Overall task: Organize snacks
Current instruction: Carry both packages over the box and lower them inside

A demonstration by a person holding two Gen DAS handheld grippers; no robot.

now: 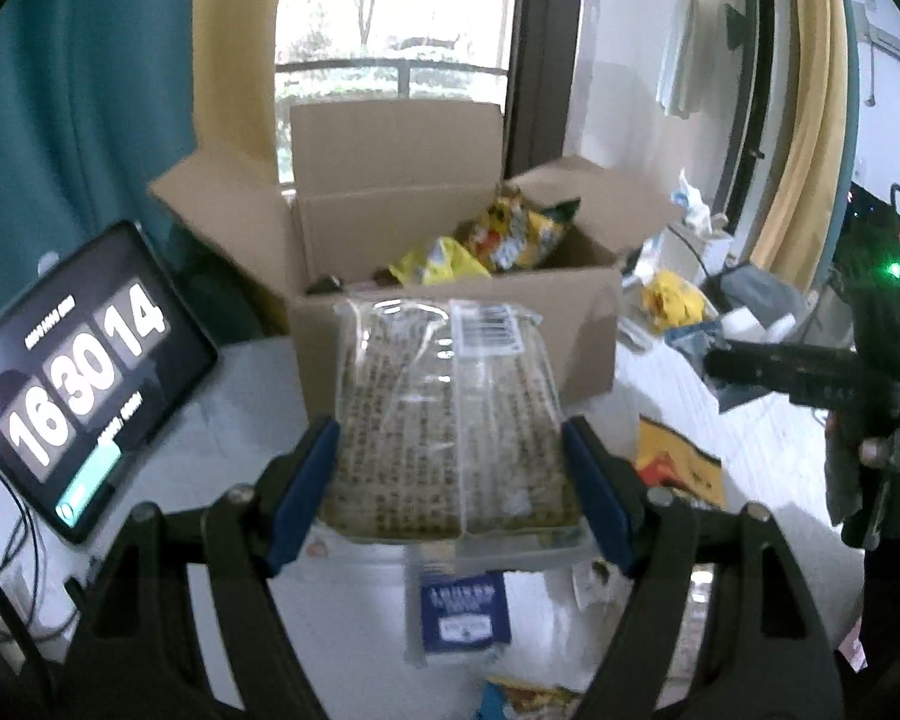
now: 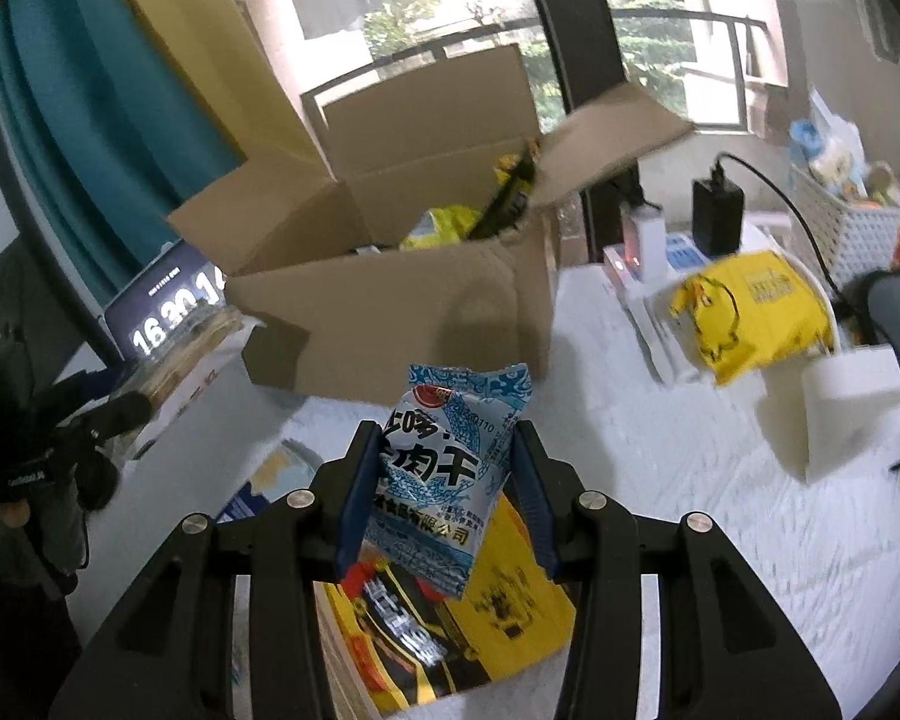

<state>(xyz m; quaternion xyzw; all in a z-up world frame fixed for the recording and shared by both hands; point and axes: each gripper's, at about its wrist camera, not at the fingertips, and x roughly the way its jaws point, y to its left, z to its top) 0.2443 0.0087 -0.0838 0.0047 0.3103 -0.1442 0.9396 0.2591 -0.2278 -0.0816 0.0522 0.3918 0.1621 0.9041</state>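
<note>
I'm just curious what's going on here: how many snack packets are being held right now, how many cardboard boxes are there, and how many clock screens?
Snack packets held in grippers: 2, the clear wrapped cracker pack in the left gripper and the small blue-and-white jerky packet in the right gripper
Open brown cardboard boxes: 1
Black tablet clock screens: 1
Total: 4

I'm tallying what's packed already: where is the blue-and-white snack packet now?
In the right wrist view, the blue-and-white packet is clamped in the right gripper, above the table, short of the cardboard box.
</note>
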